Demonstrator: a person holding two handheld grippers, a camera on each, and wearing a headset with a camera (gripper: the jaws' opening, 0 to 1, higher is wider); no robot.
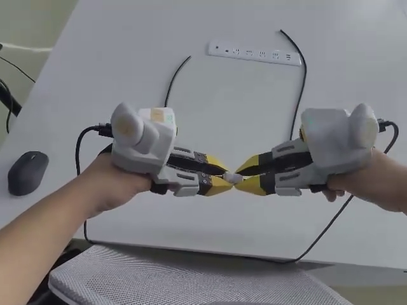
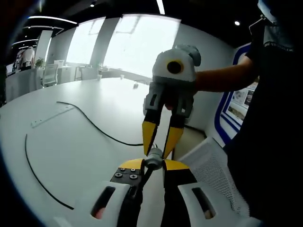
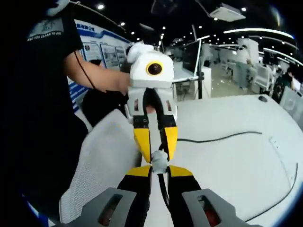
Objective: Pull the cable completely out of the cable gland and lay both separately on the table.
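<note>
The two grippers meet tip to tip above the table's near edge. A small pale cable gland (image 1: 234,179) (image 2: 154,161) (image 3: 159,162) sits where they meet. My left gripper (image 1: 222,178) (image 2: 154,164) is shut on the gland. A short black cable (image 2: 140,183) (image 3: 164,189) runs through it. One end trails back between the left jaws and the other between the right jaws. My right gripper (image 1: 244,177) (image 3: 159,170) is shut on the cable right at the gland. Both are held in the air.
A white power strip (image 1: 254,53) lies at the back of the white table (image 1: 356,57), with its black lead (image 1: 303,82) curving forward. Another black cable (image 1: 175,76) lies mid-table. A dark mouse (image 1: 27,171) rests at the left. A mesh chair seat (image 1: 191,279) is below the near edge.
</note>
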